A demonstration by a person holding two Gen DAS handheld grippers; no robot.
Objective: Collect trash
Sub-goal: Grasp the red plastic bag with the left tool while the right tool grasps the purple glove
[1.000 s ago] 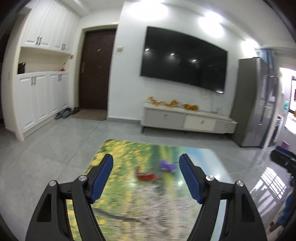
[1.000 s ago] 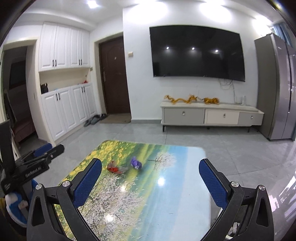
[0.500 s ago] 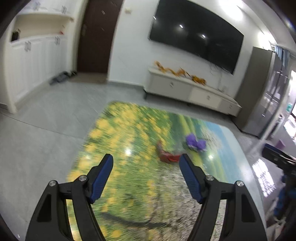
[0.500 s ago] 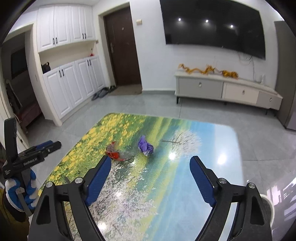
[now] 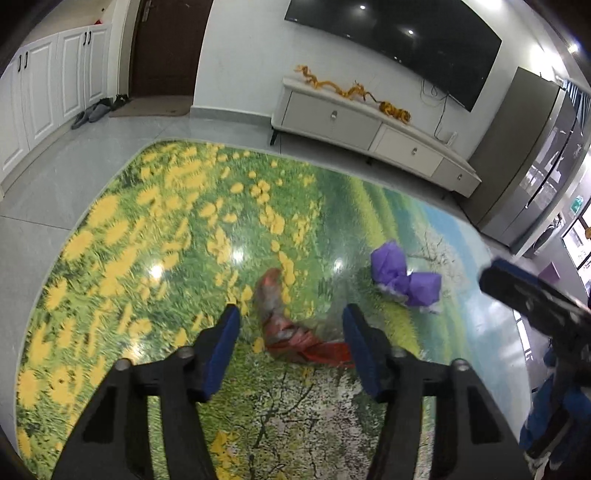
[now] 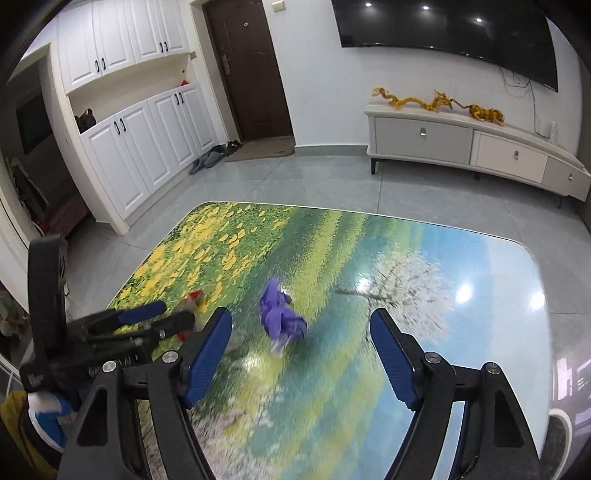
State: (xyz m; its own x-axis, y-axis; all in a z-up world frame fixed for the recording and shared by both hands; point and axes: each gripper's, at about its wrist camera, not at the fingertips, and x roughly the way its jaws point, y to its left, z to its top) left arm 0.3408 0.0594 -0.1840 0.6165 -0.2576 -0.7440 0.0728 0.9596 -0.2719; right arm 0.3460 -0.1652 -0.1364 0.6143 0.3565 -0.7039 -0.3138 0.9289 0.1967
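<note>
We see a glossy worktop (image 5: 155, 229) printed with yellow flowers, green meadow, white blossom and blue sky. On it lie a red-and-clear crumpled wrapper (image 5: 291, 332) and a purple one (image 5: 402, 277). Our claws carry blue pads (image 6: 391, 362) on black frames.

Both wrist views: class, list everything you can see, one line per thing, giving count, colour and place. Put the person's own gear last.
table: one, glossy meadow print, foreground
red wrapper: one, red, on the table, in line with the left gripper's gap
purple wrapper: one, purple, on the table right of the red one
TV: one, black, on the far wall
cabinet: one, pale, low, under the TV
dragon ornaments: golden, on the cabinet; count unclear
door: one, dark brown, far wall
cupboards: white, left wall
slippers: grey, by the door
fridge: one, grey, far right
left gripper: black, blue pads, closing, pads touching nothing
right gripper: black, blue pads, closing, nothing gripped
</note>
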